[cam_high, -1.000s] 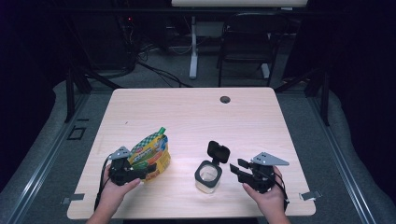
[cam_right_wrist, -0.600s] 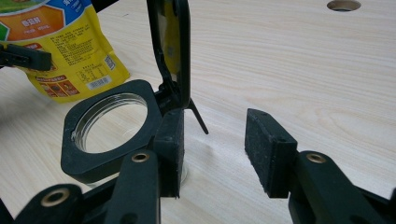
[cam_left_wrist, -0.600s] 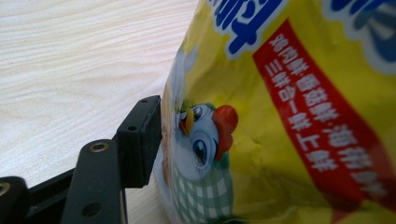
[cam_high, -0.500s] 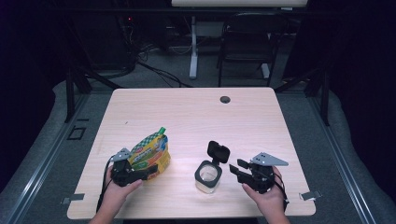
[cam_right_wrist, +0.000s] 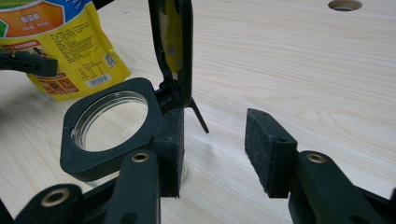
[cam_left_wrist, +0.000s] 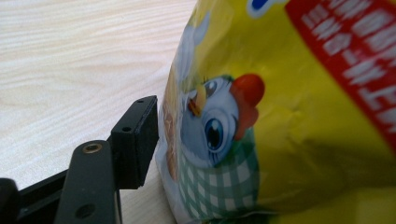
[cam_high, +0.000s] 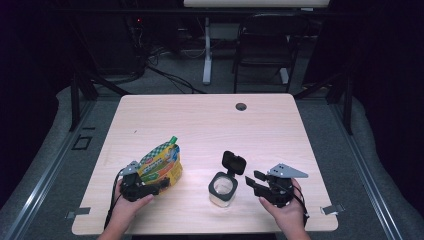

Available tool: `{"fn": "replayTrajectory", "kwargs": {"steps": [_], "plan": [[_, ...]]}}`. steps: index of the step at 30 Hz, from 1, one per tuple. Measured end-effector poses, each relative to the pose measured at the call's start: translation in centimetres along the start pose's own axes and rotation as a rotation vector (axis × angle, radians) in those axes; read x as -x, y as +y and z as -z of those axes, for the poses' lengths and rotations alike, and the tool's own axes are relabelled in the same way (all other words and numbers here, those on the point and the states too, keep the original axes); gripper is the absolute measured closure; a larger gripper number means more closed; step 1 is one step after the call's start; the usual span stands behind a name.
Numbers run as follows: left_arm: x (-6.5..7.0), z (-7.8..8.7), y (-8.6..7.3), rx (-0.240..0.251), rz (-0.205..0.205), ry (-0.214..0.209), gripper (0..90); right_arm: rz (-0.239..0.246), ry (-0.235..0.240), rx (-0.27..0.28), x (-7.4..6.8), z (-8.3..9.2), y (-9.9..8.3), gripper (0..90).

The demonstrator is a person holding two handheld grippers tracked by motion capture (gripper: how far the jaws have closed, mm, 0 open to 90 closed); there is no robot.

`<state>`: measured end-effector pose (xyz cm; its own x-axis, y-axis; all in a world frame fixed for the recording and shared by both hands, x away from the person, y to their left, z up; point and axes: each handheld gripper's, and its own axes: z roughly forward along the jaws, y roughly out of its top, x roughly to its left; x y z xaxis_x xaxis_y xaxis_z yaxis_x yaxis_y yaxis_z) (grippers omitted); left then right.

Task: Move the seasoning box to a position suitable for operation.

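A yellow snack bag [cam_high: 162,165] with a cartoon chicken [cam_left_wrist: 219,126] stands at the table's front left. My left gripper [cam_high: 156,186] reaches around its lower edge. Its jaws have just been opening. One pad [cam_left_wrist: 135,140] lies beside the bag's side without denting it, and the other jaw is hidden behind the bag. A clear jar [cam_high: 222,189] with a black collar [cam_right_wrist: 93,158] stands at the front middle, its hinged lid [cam_high: 234,162] flipped up. My right gripper [cam_high: 252,178] is open just to the jar's right. One of its pads [cam_right_wrist: 170,149] sits by the collar, and the gap holds nothing.
A round cable hole [cam_high: 241,106] sits near the table's far edge. The wooden tabletop [cam_high: 210,130] stretches bare behind the bag and jar. Metal brackets [cam_high: 332,210] mark the front corners. A chair [cam_high: 262,45] and desk legs stand beyond the table.
My left gripper has slid slightly toward the table's near edge beside the bag. The bag, the jar and my right gripper have kept their places.
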<state>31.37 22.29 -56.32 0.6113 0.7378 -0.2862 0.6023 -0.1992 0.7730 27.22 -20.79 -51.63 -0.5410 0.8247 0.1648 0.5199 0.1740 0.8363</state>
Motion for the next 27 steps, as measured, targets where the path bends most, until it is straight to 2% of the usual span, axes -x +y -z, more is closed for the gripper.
{"fn": "replayTrajectory", "kwargs": {"steps": [8,11,27], "plan": [[-0.1,-0.6,-0.4,-0.008,0.007,-0.006,37.1,0.001,-0.001,0.004,-0.1,-0.1,0.0,58.1],[-0.1,-0.9,-0.6,-0.025,0.000,-0.008,37.2,0.003,0.000,0.003,-0.1,-0.1,0.0,58.0],[0.1,-1.5,-1.0,0.014,-0.032,0.002,37.7,0.004,0.002,0.000,-0.1,-0.2,-0.1,58.0]]}}
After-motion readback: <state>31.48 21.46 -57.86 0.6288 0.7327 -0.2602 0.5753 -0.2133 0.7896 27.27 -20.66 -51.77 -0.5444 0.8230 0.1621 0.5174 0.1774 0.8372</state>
